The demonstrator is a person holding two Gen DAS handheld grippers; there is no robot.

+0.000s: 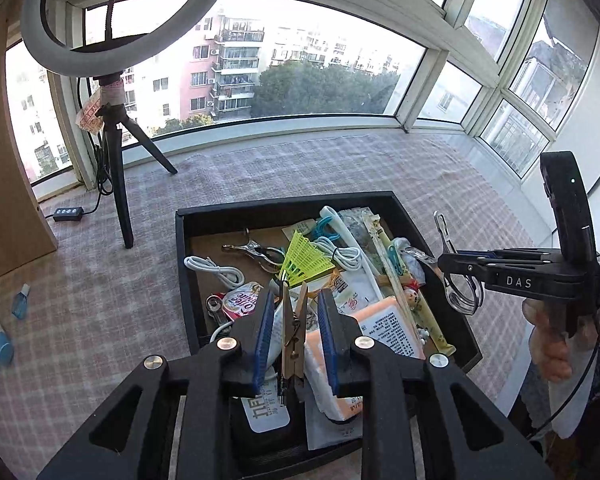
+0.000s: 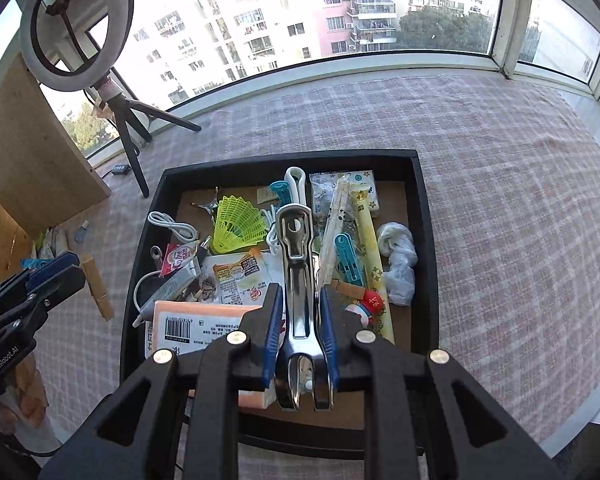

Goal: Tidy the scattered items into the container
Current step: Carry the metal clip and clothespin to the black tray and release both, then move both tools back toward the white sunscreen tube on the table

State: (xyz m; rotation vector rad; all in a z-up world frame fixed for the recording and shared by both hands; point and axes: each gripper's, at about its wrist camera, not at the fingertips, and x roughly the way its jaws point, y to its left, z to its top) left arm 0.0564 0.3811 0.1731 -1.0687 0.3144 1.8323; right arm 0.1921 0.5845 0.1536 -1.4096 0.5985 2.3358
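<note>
wooden clothespin point(image 1: 294, 336) between left tongs point(image 1: 294, 334)

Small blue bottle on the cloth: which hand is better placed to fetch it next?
Left, probably: the left gripper is open and the blue bottle lies left of the tray; the right gripper holds a metal clip.

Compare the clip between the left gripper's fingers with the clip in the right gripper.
The wooden clothespin is pale, slim and matte; the metal clip is shiny, broader and longer. The clothespin stands loose between open pads; the metal clip sits snug between the right pads. Both hang above the black tray.
</note>
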